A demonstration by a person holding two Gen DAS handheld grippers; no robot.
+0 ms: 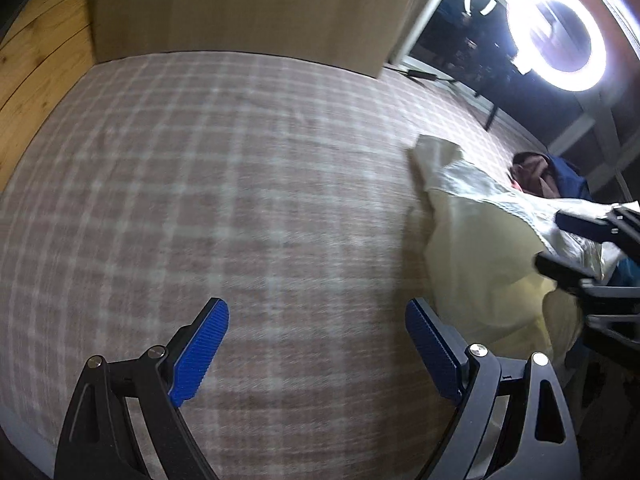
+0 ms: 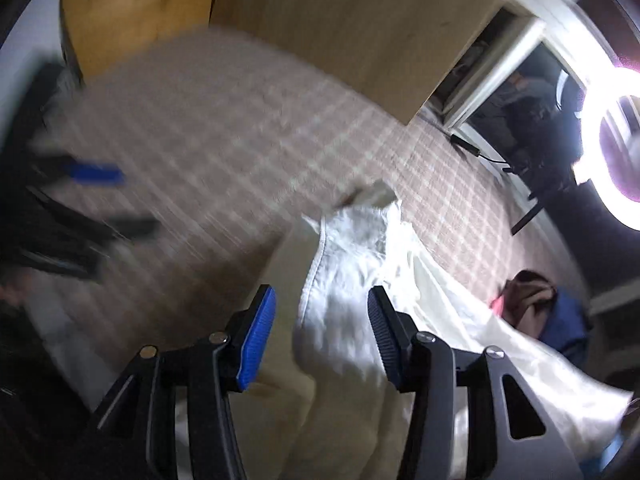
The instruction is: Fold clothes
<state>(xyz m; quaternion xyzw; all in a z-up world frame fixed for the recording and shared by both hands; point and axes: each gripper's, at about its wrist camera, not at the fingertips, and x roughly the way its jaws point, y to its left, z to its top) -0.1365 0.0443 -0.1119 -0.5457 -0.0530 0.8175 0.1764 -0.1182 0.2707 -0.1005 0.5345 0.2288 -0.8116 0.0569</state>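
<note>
Right wrist: dark clothes pile (image 2: 548, 304) beside cream garment (image 2: 352, 320), ring light (image 2: 600, 184)

We see a checked pink-and-white bedcover (image 1: 208, 168) filling most of the view, a pale wooden headboard panel (image 1: 248, 4) behind it, warm wood planking (image 1: 36, 60) beside that, a dark white-framed window (image 1: 448, 28), and a glaring ring light (image 1: 516, 32).
</note>
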